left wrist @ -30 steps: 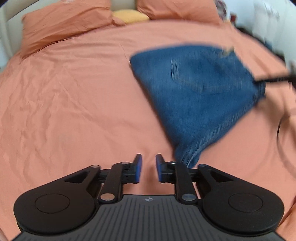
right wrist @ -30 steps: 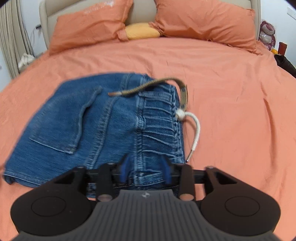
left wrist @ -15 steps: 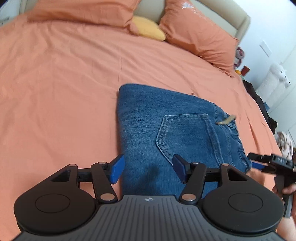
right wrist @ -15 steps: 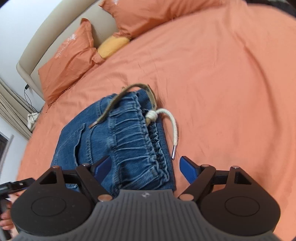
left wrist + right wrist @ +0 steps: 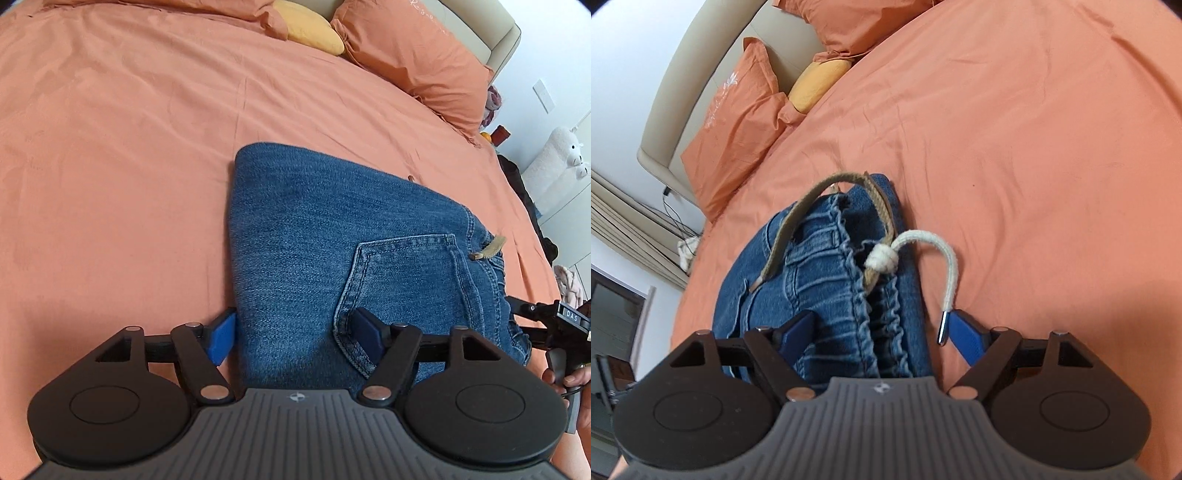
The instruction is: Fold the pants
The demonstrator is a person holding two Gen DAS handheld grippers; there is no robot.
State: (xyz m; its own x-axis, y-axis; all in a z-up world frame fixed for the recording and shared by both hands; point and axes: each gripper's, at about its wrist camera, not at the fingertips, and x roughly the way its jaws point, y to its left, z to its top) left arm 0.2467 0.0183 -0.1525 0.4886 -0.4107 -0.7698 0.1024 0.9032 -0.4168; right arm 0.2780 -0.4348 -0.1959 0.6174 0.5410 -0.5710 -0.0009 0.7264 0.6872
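left wrist view: folded pants [image 5: 314, 236] of blue denim lay on the bed [image 5: 110, 147], their near edge hidden under the left gripper [image 5: 293, 334]. its jaws were opening, one blue pad over the orange sheet just beside the fabric's left edge, the other over the stitched back pocket [image 5: 402, 273]; denim lay between them, but neither pad pressed it. at the right edge the right gripper [image 5: 546, 321] was cut off by the frame, its tips hidden behind the denim, a hand [image 5: 576, 380] partly visible on its grip. a white plush toy [image 5: 561, 151] stood small and distorted at the far right.

right wrist view: the right gripper [image 5: 882, 334] stood released, jaws wide over the gathered elastic waistband [image 5: 849, 266], which ran between the pads untouched and vanished under the gripper body. counted: two drawstring ends, one flat tan cord [image 5: 798, 218] looped over the denim, one round white cord [image 5: 942, 254] knotted at the waistband and ending in a metal tip beside the right-hand pad. two orange pillows [image 5: 735, 122] and one yellow cushion [image 5: 820, 83] lay against a beige padded headboard [image 5: 687, 88]; the second pillow was cut off at the top. the sheet was lightly creased.
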